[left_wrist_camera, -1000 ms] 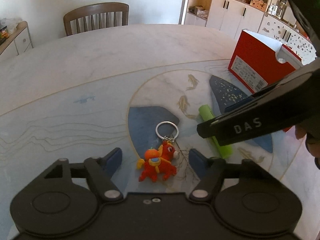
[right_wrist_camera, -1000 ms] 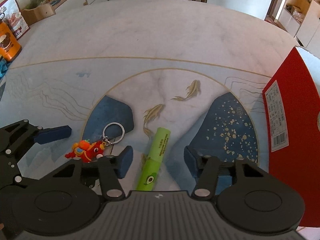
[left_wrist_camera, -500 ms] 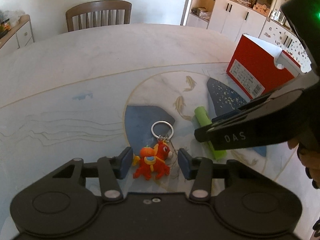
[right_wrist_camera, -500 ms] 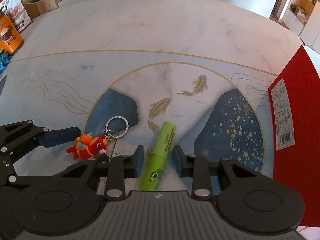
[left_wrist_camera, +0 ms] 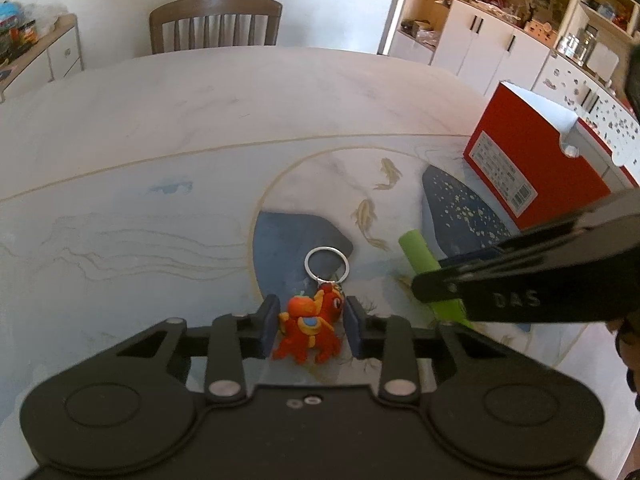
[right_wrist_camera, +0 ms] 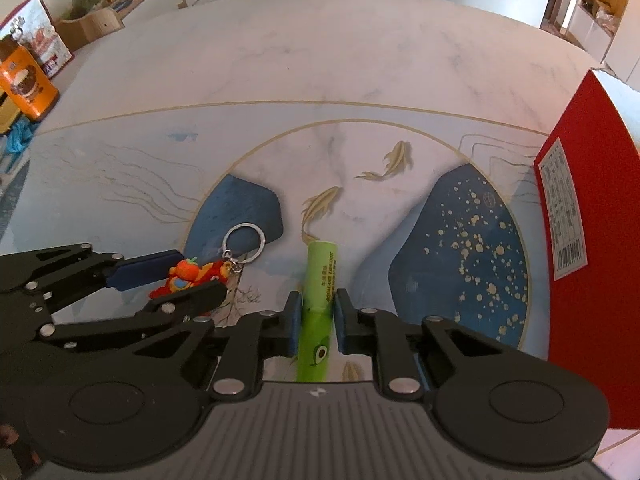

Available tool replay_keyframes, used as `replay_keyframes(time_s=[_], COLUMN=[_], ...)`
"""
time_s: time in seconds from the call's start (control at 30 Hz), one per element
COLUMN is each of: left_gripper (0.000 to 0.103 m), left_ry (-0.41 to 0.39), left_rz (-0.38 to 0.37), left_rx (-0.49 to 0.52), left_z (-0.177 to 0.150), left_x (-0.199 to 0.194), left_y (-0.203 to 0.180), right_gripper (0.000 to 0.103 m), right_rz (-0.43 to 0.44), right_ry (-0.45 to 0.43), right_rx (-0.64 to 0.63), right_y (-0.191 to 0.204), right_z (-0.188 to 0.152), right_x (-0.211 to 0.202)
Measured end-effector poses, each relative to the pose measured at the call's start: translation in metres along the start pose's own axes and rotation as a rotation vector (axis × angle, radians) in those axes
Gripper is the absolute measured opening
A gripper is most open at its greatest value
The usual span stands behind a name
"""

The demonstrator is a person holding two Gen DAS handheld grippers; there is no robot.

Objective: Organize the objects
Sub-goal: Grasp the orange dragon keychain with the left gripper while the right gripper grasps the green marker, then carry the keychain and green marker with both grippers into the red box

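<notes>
Low over the tabletop [left_wrist_camera: 168, 128], the left gripper [left_wrist_camera: 311, 325] fingers clasp the orange keychain toy [left_wrist_camera: 310, 330]; the right gripper [right_wrist_camera: 316, 322] pinches the green tube [right_wrist_camera: 318, 308], both lying flat.

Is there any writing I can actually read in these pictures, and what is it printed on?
"DAS": on the side of the right gripper, seen from the left wrist camera.
"SQUALANE LIPSTICK" (last word uncertain): along the green tube; the smaller line beside it is unreadable.
White label with barcode on the red box: too small to read.
Orange canister and the carton behind it: print blurred.
</notes>
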State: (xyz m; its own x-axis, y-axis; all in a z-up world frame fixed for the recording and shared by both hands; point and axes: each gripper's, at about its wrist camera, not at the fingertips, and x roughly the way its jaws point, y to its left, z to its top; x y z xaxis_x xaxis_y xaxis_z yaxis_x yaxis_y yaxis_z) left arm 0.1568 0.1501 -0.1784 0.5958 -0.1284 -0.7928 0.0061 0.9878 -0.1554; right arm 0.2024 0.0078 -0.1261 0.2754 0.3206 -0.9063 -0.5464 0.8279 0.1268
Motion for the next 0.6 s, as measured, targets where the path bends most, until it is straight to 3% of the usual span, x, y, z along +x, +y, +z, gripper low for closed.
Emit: replay_keyframes(time_s=[0.1, 0.27, 0.6], left_gripper=[0.026, 0.026, 0.023], left_ry=[0.026, 0.034, -0.029], left_rz=[-0.041, -0.044, -0.067], left_rx=[-0.061, -0.079, -0.089], left_z=[0.001, -0.004, 0.011], left_x=[-0.002, -0.007, -0.042], left_y=[0.005, 0.000, -0.023], right_gripper=[0.016, 0.016, 0.016], right_rz=[0.031, 0.068, 0.084], right_ry=[0.001, -0.018, -0.077], right_rx=[0.007, 0.010, 0.013], right_y=[-0.002, -0.008, -0.030], right_z=[-0.005, -0.015, -0.030], right_x=[-0.010, -0.032, -0.086])
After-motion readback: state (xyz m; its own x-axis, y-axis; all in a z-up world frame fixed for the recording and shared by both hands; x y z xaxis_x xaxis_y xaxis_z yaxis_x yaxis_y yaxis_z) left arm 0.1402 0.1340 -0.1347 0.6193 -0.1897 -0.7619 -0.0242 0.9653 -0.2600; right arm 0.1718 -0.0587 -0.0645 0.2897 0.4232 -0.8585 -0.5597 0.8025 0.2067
